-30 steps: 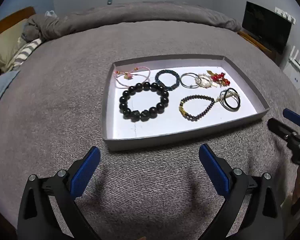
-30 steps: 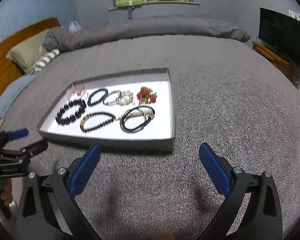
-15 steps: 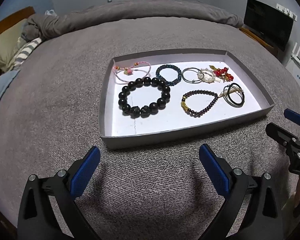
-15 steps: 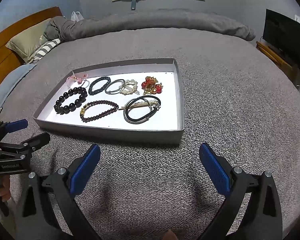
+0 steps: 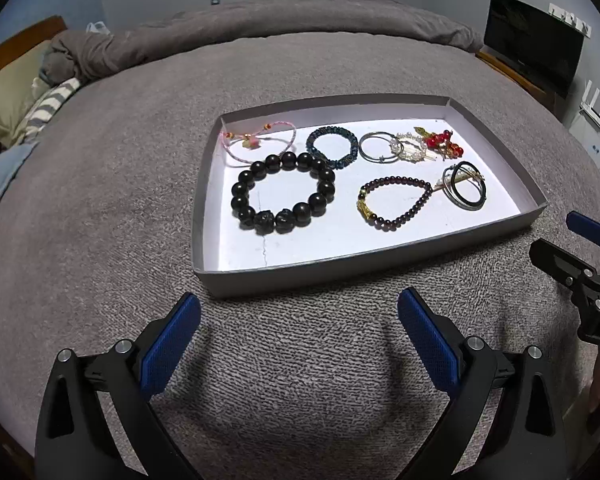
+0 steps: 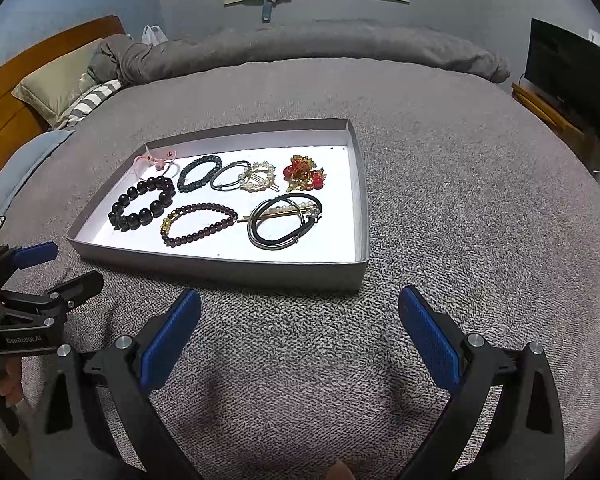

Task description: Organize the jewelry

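Both my grippers hang over the grey blanket (image 5: 100,240) short of the tray (image 5: 380,268), and neither has hold of anything. My left gripper (image 5: 299,332) has its fingers spread wide, nothing between the blue pads (image 5: 172,340); my right gripper (image 6: 300,332) is spread just as wide and just as empty.

All the jewelry lies inside the tray. Going from the left: the pink cord bracelet (image 5: 260,142) sits in the far left corner, and the big black bead bracelet (image 5: 283,198) appears to touch or overlap its near edge. If I take the black beads from that side, I judge the cord could snag and drag along. Next is the dark teal bracelet (image 5: 332,147), just beside the black beads; a wide pinch could catch both.

Further right, the thin silver hoop (image 5: 376,147) runs into the pearl hair clip (image 5: 412,148), which in turn crowds the red berry pin (image 5: 440,144). I expect those three to lift as a clump if I grab carelessly. Nearer me, the dark red bead bracelet (image 5: 396,204) touches the black hair ties (image 5: 466,186), which have a gold pin lying across them; pulling one may tip the others.

The tray looks light and rests on soft bedding, so pressing down on the rim or scraping along the floor could tilt it and slide everything together. Thin pieces lying flat may also slip from my pads.
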Demonstrator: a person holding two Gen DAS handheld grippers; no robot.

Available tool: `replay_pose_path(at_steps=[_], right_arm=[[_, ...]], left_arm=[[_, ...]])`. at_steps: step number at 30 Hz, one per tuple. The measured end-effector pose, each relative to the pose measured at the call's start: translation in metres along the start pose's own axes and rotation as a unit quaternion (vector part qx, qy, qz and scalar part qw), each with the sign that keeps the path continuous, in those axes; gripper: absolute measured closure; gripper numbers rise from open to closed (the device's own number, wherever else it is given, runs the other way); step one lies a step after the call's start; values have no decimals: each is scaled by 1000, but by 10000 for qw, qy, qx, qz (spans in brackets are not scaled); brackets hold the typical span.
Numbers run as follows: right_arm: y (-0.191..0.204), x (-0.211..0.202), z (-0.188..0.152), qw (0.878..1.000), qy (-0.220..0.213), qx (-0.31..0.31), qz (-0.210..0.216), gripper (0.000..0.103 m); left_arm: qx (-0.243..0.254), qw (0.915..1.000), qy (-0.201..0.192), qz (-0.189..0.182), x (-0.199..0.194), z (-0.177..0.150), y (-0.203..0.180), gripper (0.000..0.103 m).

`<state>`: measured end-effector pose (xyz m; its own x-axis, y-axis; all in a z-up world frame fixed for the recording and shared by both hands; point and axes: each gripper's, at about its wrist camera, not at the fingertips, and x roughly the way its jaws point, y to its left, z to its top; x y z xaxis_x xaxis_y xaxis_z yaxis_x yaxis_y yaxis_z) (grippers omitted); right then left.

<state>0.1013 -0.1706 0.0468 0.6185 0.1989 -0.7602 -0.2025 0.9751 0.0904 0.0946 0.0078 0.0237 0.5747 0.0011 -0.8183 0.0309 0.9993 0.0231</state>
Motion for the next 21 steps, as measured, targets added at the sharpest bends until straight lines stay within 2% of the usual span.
replay_pose_path(at_steps=[21], right_arm=[[0, 1, 0, 10000, 12, 22, 23, 6]], left_arm=[[13, 10000, 12, -25, 0, -1, -2, 3]])
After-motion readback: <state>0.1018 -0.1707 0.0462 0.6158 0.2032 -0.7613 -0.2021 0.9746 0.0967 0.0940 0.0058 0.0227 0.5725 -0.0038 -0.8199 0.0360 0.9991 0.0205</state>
